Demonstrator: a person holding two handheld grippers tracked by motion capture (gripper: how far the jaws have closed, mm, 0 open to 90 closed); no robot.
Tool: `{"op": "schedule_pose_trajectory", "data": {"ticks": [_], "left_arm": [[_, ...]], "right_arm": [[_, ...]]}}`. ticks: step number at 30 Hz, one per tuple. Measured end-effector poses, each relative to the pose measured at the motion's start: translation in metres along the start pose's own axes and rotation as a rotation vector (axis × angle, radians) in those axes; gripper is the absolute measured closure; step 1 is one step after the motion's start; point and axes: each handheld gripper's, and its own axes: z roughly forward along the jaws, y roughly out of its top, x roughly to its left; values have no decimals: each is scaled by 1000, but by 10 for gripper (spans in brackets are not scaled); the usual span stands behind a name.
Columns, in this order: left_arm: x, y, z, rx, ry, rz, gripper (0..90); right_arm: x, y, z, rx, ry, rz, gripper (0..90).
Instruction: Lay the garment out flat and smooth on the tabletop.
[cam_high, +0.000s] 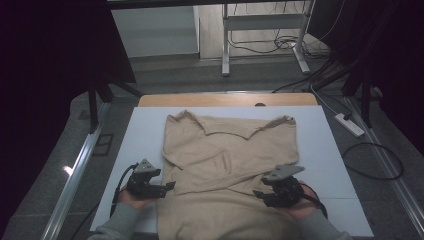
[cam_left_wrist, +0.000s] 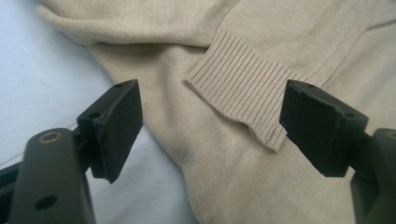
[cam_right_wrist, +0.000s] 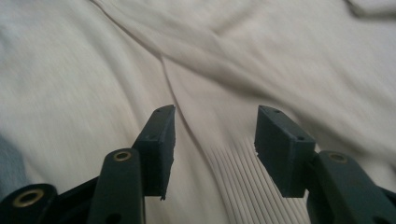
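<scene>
My left gripper (cam_high: 170, 186) sits at the left edge of the beige sweater (cam_high: 230, 150) spread on the white table (cam_high: 320, 150), jaws wide and holding nothing, a ribbed cuff (cam_left_wrist: 243, 93) lying ahead of them, while my right gripper (cam_high: 260, 194) hovers over the sweater's lower right, jaws apart and empty

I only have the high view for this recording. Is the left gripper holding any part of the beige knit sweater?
Observer: No. In the left gripper view the left gripper stands open, nothing pinched.
Operator: What lies between its jaws?
Observer: A ribbed sleeve cuff, flat on the beige knit sweater.
Operator: And the right gripper?
Observer: The right gripper is open too, above another ribbed cuff; that picture is blurred.
</scene>
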Motion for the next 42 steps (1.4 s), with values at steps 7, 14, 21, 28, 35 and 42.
{"op": "schedule_pose_trajectory", "data": {"ticks": [7, 14, 21, 28, 35, 42], "left_arm": [[0, -6, -6, -18, -13, -9, 182], [4, -11, -9, -27, -12, -16, 181], [3, -11, -9, -43, -17, -6, 181], [4, -13, -9, -40, -22, -5, 181], [5, -13, -9, -43, -26, -6, 181], [6, -15, -6, -31, -29, -9, 181]], "right_arm": [[23, 42, 45, 41, 67, -102, 432], [39, 73, 90, 75, 129, -171, 408], [53, 91, 125, 94, 160, -227, 373], [70, 98, 148, 156, 146, -310, 360], [69, 100, 148, 181, 109, -288, 688], [59, 101, 138, 121, 123, -233, 796]]}}
